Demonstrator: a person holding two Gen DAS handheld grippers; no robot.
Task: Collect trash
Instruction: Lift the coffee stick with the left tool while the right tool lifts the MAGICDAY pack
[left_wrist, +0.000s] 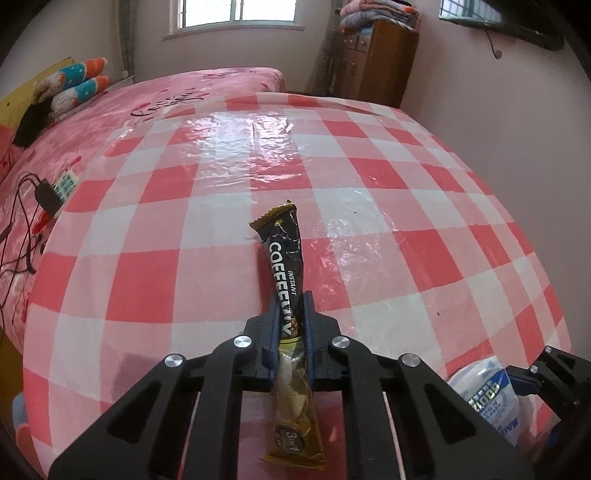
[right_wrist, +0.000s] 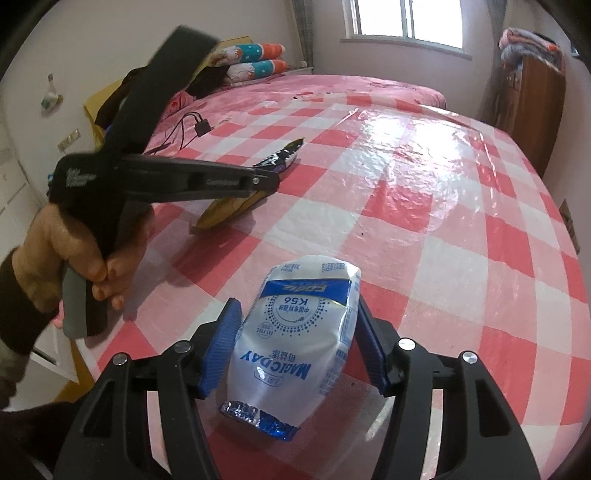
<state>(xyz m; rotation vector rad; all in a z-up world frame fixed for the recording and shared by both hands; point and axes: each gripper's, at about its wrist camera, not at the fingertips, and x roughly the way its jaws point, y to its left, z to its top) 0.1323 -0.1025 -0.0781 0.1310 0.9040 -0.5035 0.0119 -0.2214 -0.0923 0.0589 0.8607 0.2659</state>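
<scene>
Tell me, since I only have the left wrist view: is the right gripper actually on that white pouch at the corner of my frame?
Observer: Yes. The right gripper has a blue pad against each side of the white pouch.
Operator: Is my sachet clear of the table?
Observer: I can't tell. From the side, the left gripper pinches the coffee sachet mid-length, and its gold end hangs low by the checked tablecloth.

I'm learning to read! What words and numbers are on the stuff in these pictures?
"INSTANT", "COFFEEMIX" with its last letters partly hidden, and "3in1": on the coffee sachet.
"MAGICDAY", "K56", "FAT-FREE": on the white and blue pouch.
Chinese print on the pouch: too small to read.
White lettering on the left gripper: blurred.
</scene>
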